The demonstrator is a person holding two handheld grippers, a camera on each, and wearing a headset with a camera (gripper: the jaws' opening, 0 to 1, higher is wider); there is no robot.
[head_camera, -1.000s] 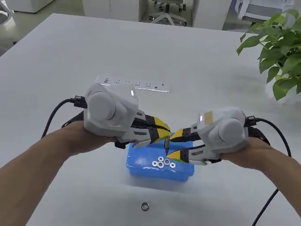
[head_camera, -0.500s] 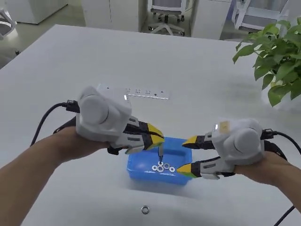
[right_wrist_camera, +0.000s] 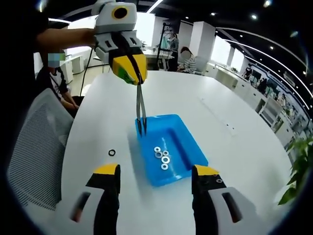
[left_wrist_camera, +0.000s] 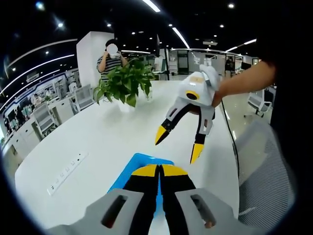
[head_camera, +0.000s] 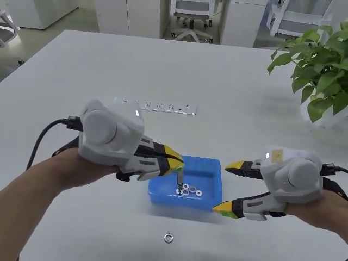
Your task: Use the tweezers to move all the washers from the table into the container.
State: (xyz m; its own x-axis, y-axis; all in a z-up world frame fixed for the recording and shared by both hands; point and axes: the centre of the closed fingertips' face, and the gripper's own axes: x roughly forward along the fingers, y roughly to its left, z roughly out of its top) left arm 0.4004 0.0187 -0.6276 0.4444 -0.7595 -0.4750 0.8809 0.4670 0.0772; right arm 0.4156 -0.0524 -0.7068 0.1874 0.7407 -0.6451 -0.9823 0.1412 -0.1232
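Note:
A blue container point(head_camera: 209, 173) sits on the white table with several washers point(head_camera: 188, 190) inside. One loose washer point(head_camera: 168, 237) lies on the table in front of it. My left gripper point(head_camera: 176, 157) is shut on metal tweezers point(head_camera: 180, 182), whose tips point down into the container near the washers. In the right gripper view the tweezers point(right_wrist_camera: 141, 110) hang from the left gripper point(right_wrist_camera: 128, 63) over the container point(right_wrist_camera: 176, 132), with the loose washer point(right_wrist_camera: 112, 152) to its left. My right gripper point(head_camera: 222, 186) stands open and holds nothing, just right of the container.
A white power strip point(head_camera: 157, 106) lies beyond the container. A leafy potted plant point(head_camera: 318, 70) stands at the right edge of the table. Office chairs stand past the far edge. A person stands behind the plant point(left_wrist_camera: 124, 83) in the left gripper view.
My right gripper has drawn back to the right, away from the container, its jaws still open. The left gripper has kept the tweezers over the container.

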